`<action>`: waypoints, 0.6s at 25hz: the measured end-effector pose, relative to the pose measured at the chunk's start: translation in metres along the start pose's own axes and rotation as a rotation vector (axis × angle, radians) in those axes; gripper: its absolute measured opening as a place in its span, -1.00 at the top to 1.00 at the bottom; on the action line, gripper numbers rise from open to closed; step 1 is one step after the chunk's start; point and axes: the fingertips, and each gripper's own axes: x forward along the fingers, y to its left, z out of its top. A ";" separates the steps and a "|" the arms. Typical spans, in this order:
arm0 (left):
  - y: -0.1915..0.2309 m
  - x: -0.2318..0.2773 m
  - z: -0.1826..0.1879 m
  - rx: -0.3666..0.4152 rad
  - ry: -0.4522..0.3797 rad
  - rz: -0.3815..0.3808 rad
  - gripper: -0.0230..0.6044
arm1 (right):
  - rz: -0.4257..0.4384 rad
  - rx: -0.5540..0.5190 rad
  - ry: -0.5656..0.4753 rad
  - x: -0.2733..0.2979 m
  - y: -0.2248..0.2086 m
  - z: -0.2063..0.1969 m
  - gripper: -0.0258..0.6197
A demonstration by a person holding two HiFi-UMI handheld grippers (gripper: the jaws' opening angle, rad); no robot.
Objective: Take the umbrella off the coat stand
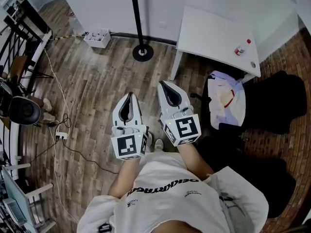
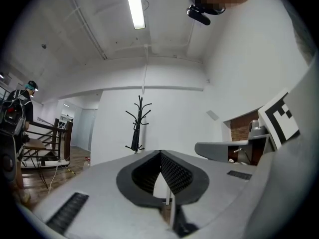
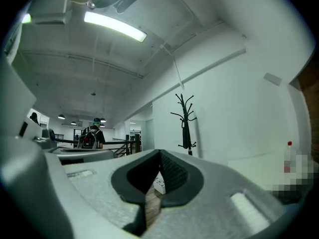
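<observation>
A black coat stand (image 1: 137, 23) rises from a round base on the wood floor near the white wall, a good distance ahead of me. In the left gripper view the coat stand (image 2: 140, 114) carries a dark folded umbrella (image 2: 135, 137) hanging along its pole. The right gripper view shows the same umbrella (image 3: 186, 134) on the coat stand (image 3: 185, 108). My left gripper (image 1: 129, 94) and right gripper (image 1: 162, 83) are held side by side in front of my chest, level, pointing toward the stand. Both have their jaw tips together with nothing between them: left gripper (image 2: 160, 153), right gripper (image 3: 160, 154).
A white table (image 1: 214, 38) with a small bottle (image 1: 241, 47) stands right of the stand. A chair draped with clothes (image 1: 226, 101) sits at my right. A white box (image 1: 97, 37) lies by the wall, cables (image 1: 58, 130) run along the left floor. A person with a backpack (image 3: 93, 133) stands far off.
</observation>
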 end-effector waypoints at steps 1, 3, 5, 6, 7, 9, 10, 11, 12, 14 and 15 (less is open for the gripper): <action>0.001 0.003 -0.002 0.002 -0.003 0.000 0.94 | 0.004 -0.002 -0.001 0.003 0.000 -0.001 0.93; 0.005 0.011 -0.004 -0.005 -0.007 0.002 0.93 | 0.013 -0.010 -0.002 0.010 0.000 -0.002 0.93; 0.011 0.021 -0.007 -0.015 -0.008 0.003 0.94 | 0.024 -0.019 -0.002 0.019 0.000 -0.004 0.93; 0.013 0.026 -0.010 -0.019 -0.009 0.001 0.93 | 0.028 -0.021 -0.002 0.024 0.000 -0.006 0.93; 0.016 0.032 -0.013 -0.025 -0.009 -0.004 0.93 | 0.030 -0.022 -0.001 0.029 -0.001 -0.007 0.93; 0.022 0.046 -0.022 -0.038 -0.012 -0.013 0.93 | 0.031 -0.026 0.005 0.043 -0.006 -0.010 0.93; 0.027 0.054 -0.026 -0.043 -0.013 -0.013 0.94 | 0.032 -0.033 0.011 0.051 -0.008 -0.012 0.93; 0.032 0.063 -0.028 -0.047 -0.014 -0.011 0.93 | 0.033 -0.040 0.016 0.061 -0.010 -0.014 0.93; 0.037 0.073 -0.029 -0.051 -0.015 -0.008 0.94 | 0.034 -0.043 0.020 0.071 -0.014 -0.015 0.93; 0.047 0.095 -0.028 -0.053 -0.020 -0.009 0.93 | 0.030 -0.038 0.017 0.092 -0.023 -0.014 0.93; 0.052 0.106 -0.027 -0.051 -0.024 -0.013 0.94 | 0.025 -0.034 0.010 0.104 -0.028 -0.012 0.93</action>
